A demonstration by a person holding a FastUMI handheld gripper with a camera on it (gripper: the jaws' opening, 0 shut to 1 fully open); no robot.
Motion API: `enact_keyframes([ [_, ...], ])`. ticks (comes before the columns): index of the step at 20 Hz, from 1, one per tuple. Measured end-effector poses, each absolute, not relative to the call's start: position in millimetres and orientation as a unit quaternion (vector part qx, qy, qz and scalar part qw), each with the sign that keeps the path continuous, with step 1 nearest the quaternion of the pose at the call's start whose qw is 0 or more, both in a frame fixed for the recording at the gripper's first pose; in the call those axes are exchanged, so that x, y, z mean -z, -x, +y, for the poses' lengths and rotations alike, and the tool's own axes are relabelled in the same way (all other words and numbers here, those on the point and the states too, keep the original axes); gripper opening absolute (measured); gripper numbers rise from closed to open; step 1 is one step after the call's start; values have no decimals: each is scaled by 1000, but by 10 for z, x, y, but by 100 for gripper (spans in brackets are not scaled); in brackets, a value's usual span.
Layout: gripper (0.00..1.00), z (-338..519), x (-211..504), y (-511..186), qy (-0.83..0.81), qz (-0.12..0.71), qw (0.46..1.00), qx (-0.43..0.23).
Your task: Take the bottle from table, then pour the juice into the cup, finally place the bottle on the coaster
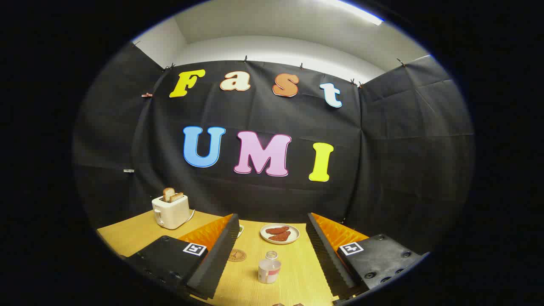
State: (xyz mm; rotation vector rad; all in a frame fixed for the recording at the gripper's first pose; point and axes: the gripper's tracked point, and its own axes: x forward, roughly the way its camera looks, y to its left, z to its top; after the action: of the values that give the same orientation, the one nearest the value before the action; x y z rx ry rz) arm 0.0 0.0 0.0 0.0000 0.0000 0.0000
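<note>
Wooden table (140, 231) spreads under the gripper (272, 238), whose fingers stand wide apart with nothing between them. Between them sits the bottle (269, 268), upright and near. Just left lies the round coaster (237, 255); farther off, a plate (279, 233) of food, and a toaster (171, 209) far left.
</note>
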Motion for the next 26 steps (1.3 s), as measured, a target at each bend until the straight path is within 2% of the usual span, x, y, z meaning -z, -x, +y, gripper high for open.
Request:
enact_keyframes([
  [5,97,11,25,20,2,5,1000,10],
  [14,97,203,194,-88,-1,17,999,-28],
  [17,97,195,120,-128,6,-3,999,-34],
  [26,97,63,493,-343,-15,42,999,-31],
])
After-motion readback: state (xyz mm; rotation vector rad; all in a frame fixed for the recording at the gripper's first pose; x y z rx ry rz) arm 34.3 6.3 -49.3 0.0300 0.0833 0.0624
